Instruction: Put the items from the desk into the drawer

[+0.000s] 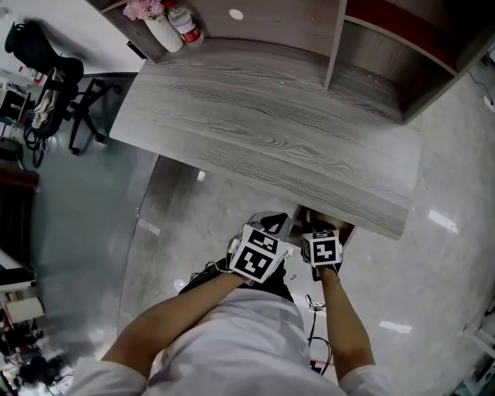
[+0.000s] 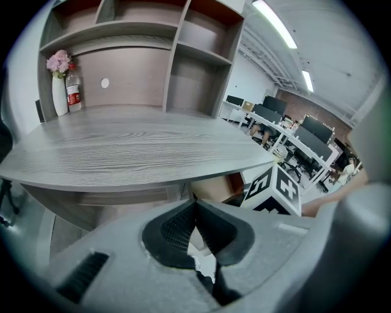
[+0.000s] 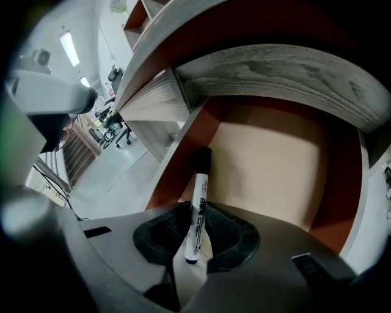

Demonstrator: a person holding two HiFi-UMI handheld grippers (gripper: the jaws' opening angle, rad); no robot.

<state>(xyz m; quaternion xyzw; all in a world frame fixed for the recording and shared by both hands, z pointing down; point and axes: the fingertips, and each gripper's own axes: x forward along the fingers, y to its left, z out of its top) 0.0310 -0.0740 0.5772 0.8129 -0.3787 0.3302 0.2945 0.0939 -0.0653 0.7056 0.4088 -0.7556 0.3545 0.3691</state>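
Observation:
A white marker with a black cap (image 3: pixel 201 177) is clamped between the pads of my right gripper (image 3: pixel 197 211), cap end pointing forward over the open drawer (image 3: pixel 275 165). The drawer has a pale bottom and reddish-brown walls, and nothing else shows inside it. In the head view the drawer (image 1: pixel 345 229) sticks out a little from under the front edge of the grey wooden desk (image 1: pixel 263 131), with the right gripper (image 1: pixel 321 247) just above it. My left gripper (image 1: pixel 259 251) hangs beside it, below the desk edge. Its jaws (image 2: pixel 194 208) are shut with nothing between them.
A white vase of pink flowers (image 1: pixel 158 23) and a plastic bottle (image 1: pixel 186 25) stand at the desk's far left corner. Shelf compartments (image 1: pixel 371 69) rise behind the desk. An office chair (image 1: pixel 46 77) stands at the left. Cables (image 1: pixel 317 340) lie on the shiny floor by my feet.

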